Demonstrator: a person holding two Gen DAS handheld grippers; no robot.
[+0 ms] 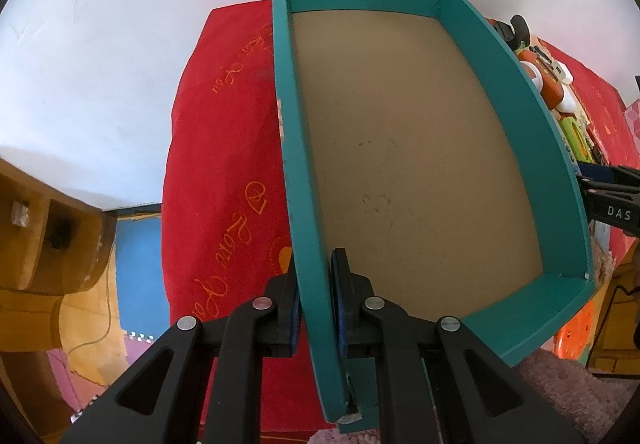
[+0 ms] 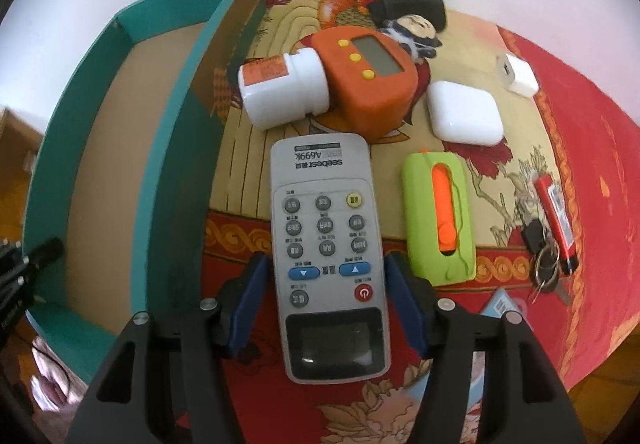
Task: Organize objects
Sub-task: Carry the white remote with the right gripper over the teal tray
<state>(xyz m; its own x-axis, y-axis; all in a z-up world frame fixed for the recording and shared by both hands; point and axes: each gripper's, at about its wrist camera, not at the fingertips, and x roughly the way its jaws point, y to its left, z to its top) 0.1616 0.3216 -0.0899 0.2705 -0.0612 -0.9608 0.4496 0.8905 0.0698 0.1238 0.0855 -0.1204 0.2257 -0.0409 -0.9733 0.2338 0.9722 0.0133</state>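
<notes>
Two tongs aimed steeply down: my left (image 1: 316,304) is clamped on the box (image 1: 560,148) wall, my right (image 2: 326,304) straddles the remote (image 2: 326,228), pads apart, not squeezing it.
</notes>
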